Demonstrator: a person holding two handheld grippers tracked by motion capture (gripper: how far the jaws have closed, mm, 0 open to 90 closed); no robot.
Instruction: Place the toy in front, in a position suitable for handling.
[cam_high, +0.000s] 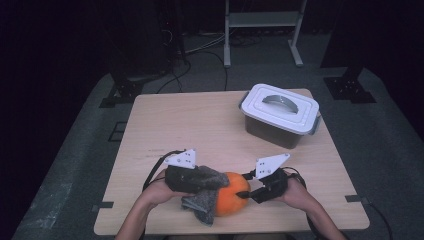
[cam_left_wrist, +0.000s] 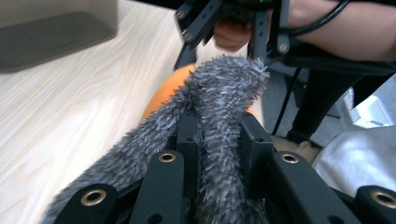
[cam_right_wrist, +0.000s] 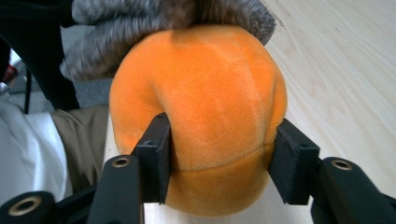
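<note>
From the high view, the orange plush ball (cam_high: 231, 200) sits near the front edge of the tabletop (cam_high: 200, 130), between the person's two hands, with a grey fuzzy cloth (cam_high: 204, 192) draped over its left side and hanging down toward the edge. The left gripper (cam_high: 192, 181) lies against the cloth from the left, and the right gripper (cam_high: 247, 192) meets the ball from the right. That view is too distant to show how the fingers stand, so the gripper views supply it. In the left gripper view, the two black fingers (cam_left_wrist: 187, 135) are drawn close together and clamped on a fold of the grey fuzzy cloth (cam_left_wrist: 219, 102), which rises between them; a sliver of the orange plush ball (cam_left_wrist: 166, 91) shows behind it, and the right gripper (cam_left_wrist: 229, 28) stands beyond. In the right gripper view, the fingers (cam_right_wrist: 156, 149) press into either side of the orange plush ball (cam_right_wrist: 205, 107), denting the pile on the left, with the cloth (cam_right_wrist: 140, 23) lying over its top. The high view alone takes in the white lidded container (cam_high: 280, 114) at the far right of the tabletop, well apart from the ball.
</note>
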